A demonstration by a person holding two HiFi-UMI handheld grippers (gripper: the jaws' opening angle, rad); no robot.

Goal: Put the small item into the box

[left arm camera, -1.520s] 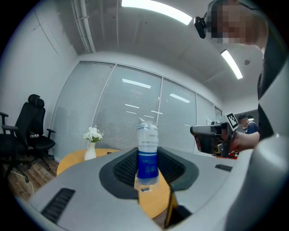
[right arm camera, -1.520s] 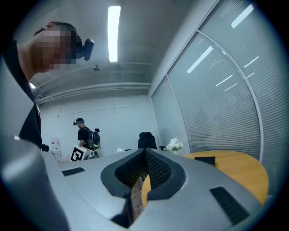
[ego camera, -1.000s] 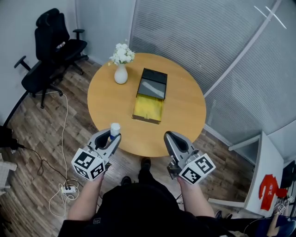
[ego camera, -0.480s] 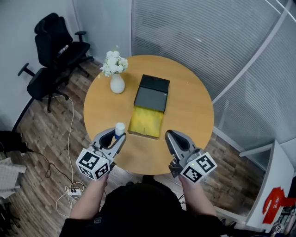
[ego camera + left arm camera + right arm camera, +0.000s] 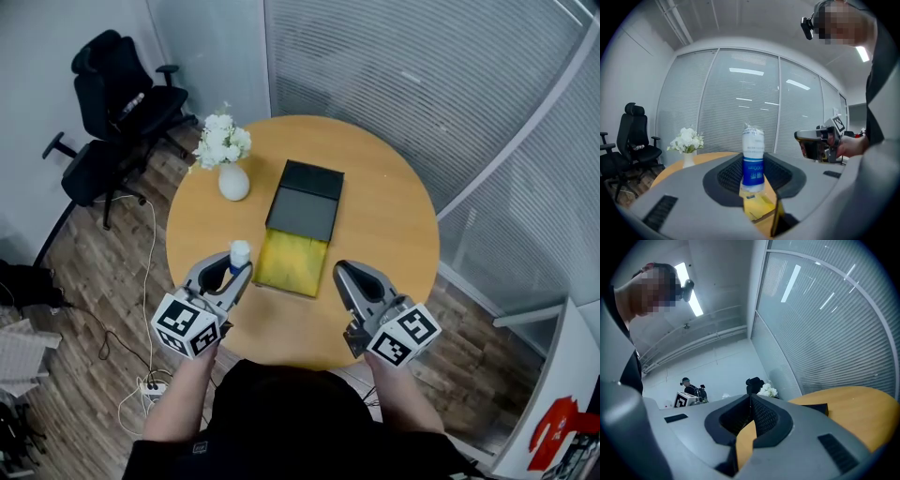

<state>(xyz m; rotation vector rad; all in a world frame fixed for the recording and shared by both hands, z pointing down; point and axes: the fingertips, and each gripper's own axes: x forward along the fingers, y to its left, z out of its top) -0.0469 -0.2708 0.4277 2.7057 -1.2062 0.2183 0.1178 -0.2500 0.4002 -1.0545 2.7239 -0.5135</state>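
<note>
The left claw (image 5: 234, 275) grasps a small bottle (image 5: 753, 157) between its ribbed black pads; the bottle stands upright, long axis vertical, a smooth plastic cylinder with a white wrapped top and a blue label. The box (image 5: 291, 264) lies at frame centre in the head view, just up and to the right of that claw, on the round wooden counter (image 5: 394, 220); its near half is open and yellow-lined, its far half matte black. The left claw is the nearer, so a short carry over the yellow half looks enough. The right claw (image 5: 344, 275), lower centre-right, is clenched on nothing.
</note>
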